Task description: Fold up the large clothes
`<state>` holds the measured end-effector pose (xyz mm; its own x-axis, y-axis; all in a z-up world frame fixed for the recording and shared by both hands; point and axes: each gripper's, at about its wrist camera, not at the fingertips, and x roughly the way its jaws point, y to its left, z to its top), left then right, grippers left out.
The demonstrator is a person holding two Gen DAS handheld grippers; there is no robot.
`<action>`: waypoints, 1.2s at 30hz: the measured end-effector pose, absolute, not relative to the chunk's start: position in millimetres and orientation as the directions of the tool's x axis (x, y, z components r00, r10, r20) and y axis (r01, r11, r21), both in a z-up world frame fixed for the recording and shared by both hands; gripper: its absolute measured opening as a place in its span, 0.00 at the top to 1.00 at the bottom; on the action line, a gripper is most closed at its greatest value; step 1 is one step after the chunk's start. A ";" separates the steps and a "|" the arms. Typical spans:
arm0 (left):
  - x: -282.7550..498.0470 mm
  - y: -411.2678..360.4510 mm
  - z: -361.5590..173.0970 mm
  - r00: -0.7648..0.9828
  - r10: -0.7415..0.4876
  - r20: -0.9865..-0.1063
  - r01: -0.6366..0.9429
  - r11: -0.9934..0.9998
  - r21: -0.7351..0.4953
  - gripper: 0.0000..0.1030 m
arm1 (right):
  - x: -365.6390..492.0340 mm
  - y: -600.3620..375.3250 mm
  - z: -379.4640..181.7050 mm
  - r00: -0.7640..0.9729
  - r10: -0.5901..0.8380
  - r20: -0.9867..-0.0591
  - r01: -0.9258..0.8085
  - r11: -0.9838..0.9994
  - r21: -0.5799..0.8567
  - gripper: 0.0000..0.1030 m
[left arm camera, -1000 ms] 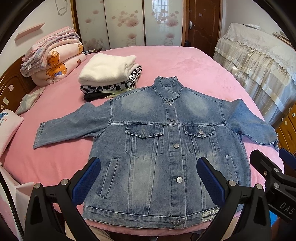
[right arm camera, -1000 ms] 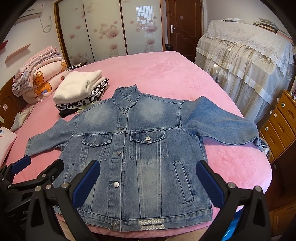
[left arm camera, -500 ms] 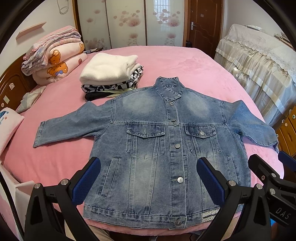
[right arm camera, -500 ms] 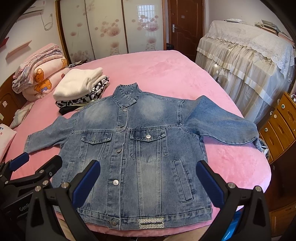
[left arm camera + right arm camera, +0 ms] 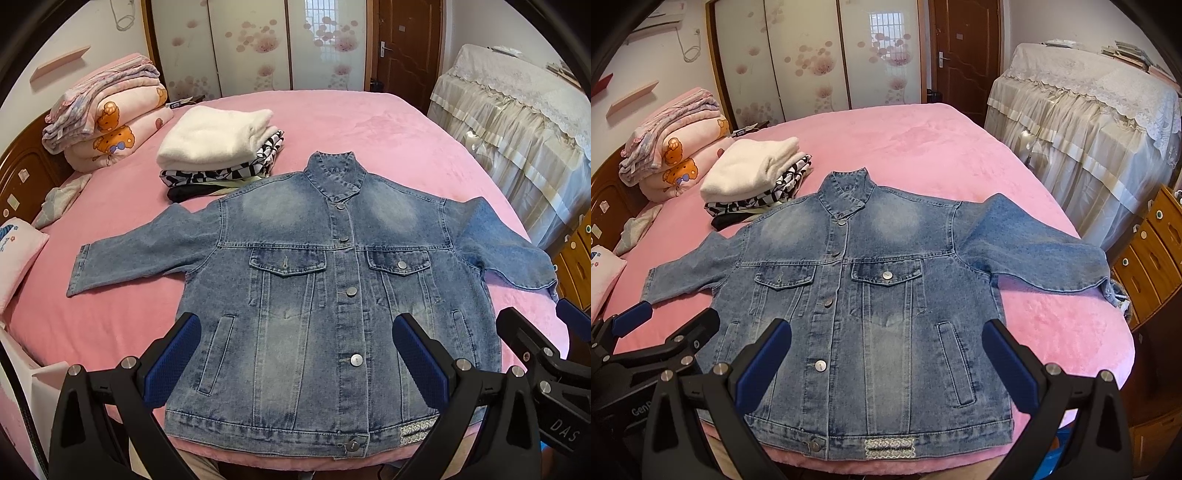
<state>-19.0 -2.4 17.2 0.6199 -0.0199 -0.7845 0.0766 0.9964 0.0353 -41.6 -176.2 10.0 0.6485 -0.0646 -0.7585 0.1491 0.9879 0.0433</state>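
Note:
A blue denim jacket (image 5: 332, 295) lies flat and buttoned, front up, on the pink bed (image 5: 369, 125), collar away from me, both sleeves spread out; it also shows in the right wrist view (image 5: 879, 314). Its hem is at the bed's near edge. My left gripper (image 5: 295, 339) is open and empty, hovering above the lower part of the jacket. My right gripper (image 5: 886, 339) is open and empty, also above the hem area. Each gripper shows at the edge of the other's view.
A stack of folded clothes with a white top (image 5: 218, 144) sits beyond the jacket's left shoulder. Folded pink quilts (image 5: 107, 118) lie at the headboard. A lace-covered cabinet (image 5: 1089, 122) and wooden drawers (image 5: 1152, 254) stand to the right.
Both grippers have shifted slightly; the view has drifted a little. The jacket has not moved and both grippers stay open.

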 end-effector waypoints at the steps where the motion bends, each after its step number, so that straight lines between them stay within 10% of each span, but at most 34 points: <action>1: -18.1 -4.1 17.3 0.620 -0.018 -0.784 0.077 0.996 0.039 0.00 | -41.5 -176.7 9.9 0.649 -0.063 -0.758 0.149 0.988 0.046 0.00; 24: 24.2 -71.7 38.3 0.666 -0.070 -0.742 0.177 0.982 0.066 0.01 | -10.6 -242.4 9.4 0.703 0.015 -0.711 0.145 0.976 0.165 0.00; 36: 47.7 -155.3 70.3 0.812 -0.132 -0.569 0.263 0.952 0.154 0.01 | 5.1 -305.8 24.6 0.749 -0.036 -0.661 0.208 0.961 0.183 0.00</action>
<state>47.7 -155.3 70.3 0.8116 -0.1318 -0.5691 0.2629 0.9524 0.1543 5.1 -305.8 24.6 0.7493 -0.0361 -0.6612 0.2076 0.9610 0.1827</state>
